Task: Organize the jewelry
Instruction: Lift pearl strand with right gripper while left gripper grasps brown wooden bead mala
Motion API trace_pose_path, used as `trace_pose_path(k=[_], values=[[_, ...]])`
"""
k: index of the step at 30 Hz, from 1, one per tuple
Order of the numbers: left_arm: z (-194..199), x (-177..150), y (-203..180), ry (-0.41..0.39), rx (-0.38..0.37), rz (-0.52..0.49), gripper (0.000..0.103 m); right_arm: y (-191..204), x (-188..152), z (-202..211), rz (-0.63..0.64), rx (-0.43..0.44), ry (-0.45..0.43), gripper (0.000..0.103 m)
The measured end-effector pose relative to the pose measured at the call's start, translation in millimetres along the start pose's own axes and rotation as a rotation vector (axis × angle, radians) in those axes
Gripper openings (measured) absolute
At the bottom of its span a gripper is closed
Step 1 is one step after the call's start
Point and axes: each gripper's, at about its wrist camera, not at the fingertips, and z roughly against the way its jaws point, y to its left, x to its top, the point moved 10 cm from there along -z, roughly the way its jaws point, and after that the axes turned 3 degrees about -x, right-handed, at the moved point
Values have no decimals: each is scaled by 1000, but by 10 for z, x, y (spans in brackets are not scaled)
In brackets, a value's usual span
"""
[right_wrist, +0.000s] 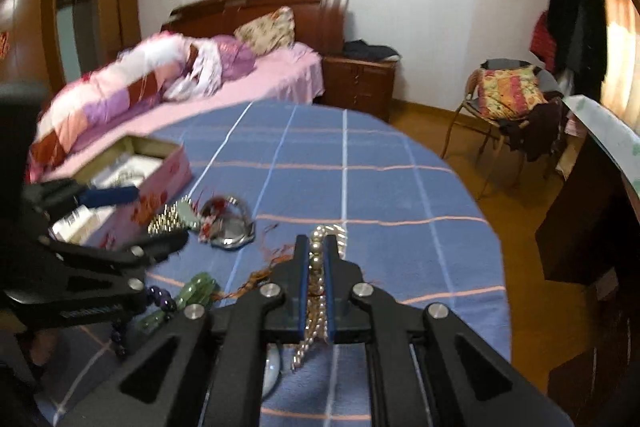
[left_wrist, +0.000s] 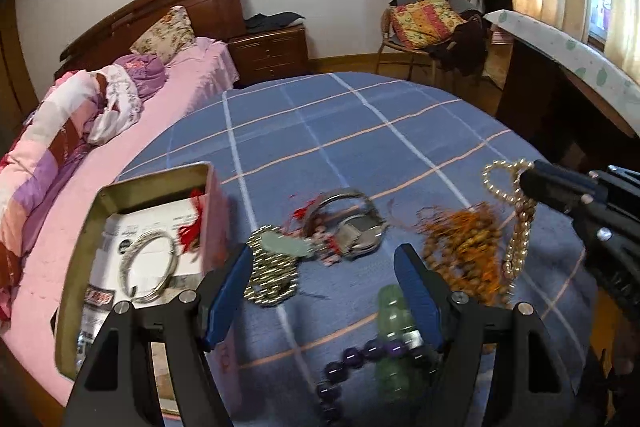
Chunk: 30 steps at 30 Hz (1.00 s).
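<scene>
One pink tin (left_wrist: 132, 267) holds one silver bangle (left_wrist: 148, 267); beside the tin lie about six other jewelry pieces and one watch (left_wrist: 360, 231).

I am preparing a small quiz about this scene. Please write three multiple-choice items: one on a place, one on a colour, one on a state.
1. Where does the silver bangle lie?
A. in the open box
B. on the chair
C. on the pink bed

2. What colour is the checked cloth under the jewelry?
A. green
B. blue
C. black

3. The right gripper is:
A. wide open and empty
B. shut on the pearl necklace
C. shut on the watch

Answers: 1 A, it rests inside the box; 2 B, blue with pale lines; 3 B, pearls sit between its closed fingers.
</scene>
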Motion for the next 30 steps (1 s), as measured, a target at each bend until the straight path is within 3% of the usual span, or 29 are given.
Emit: trace_pose_path(k=[8, 21, 22, 24, 30], values=[[-160, 128, -450, 8, -78, -50, 73, -198, 21, 5, -46, -38, -14, 9], [-542, -49, -882, 133, -149, -93, 73, -382, -144, 6, -89, -45, 6, 9], [-537, -53, -906, 132, -156, -101, 70, -375, -144, 7, -89, -43, 5, 9], [-520, -70, -1010, 140, -222, -122, 27, -365, -139, 13, -89, -38, 3, 9], [-369, -68, -1020, 117, -232, -130, 20, -302, -101, 69, -78, -31, -14, 9]])
